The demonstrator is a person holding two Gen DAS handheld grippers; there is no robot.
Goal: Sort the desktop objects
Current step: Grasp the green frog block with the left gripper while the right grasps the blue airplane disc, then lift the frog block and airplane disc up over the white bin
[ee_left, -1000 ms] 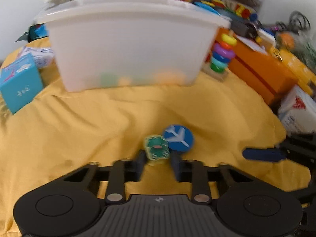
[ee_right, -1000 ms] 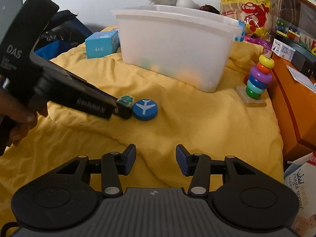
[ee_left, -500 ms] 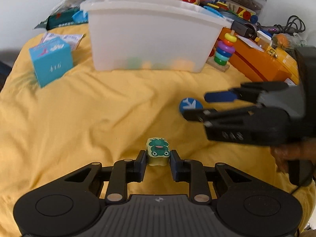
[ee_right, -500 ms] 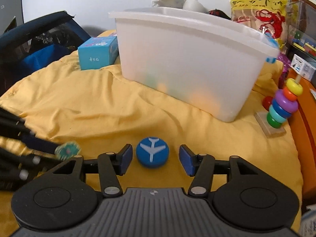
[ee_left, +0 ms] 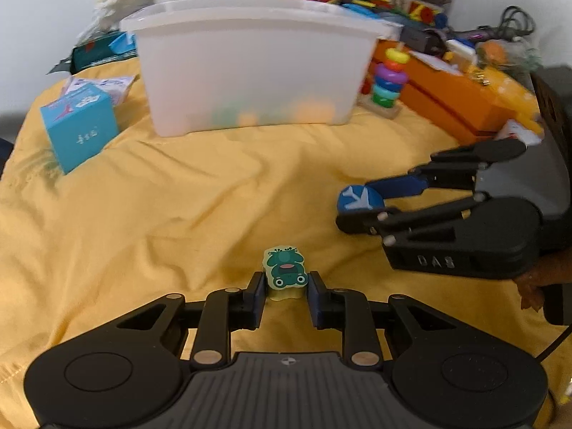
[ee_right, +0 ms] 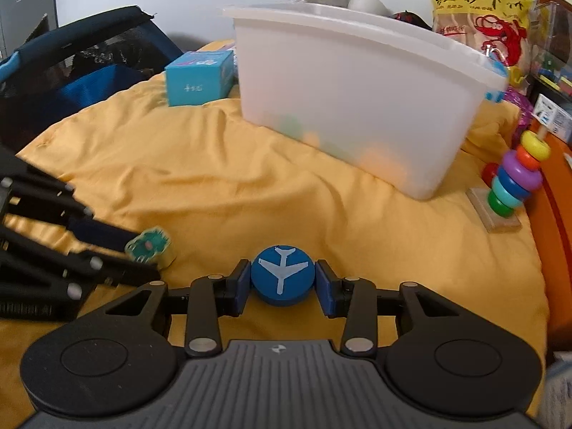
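Note:
A small frog block (ee_left: 285, 272), pale yellow with a green frog face, sits between the fingers of my left gripper (ee_left: 285, 295), which is shut on it above the yellow cloth (ee_left: 178, 214). A round blue disc with a white airplane (ee_right: 282, 274) is clamped in my right gripper (ee_right: 282, 287). From the left wrist view the right gripper (ee_left: 361, 211) holds the disc (ee_left: 359, 198) at the right. The right wrist view shows the frog block (ee_right: 150, 246) at lower left. A white translucent bin (ee_left: 250, 68) with coloured pieces inside stands behind.
A light blue box (ee_left: 78, 125) stands left of the bin. A ring stacker toy (ee_left: 388, 75) and an orange case (ee_left: 461, 103) are to the right. Snack bags and clutter (ee_right: 479, 25) lie behind the bin. A dark bag (ee_right: 78, 71) sits far left.
Both grippers have lifted and pulled back from the bin. The right gripper closed on the airplane disc, which lay free on the cloth. The left still holds the frog block.

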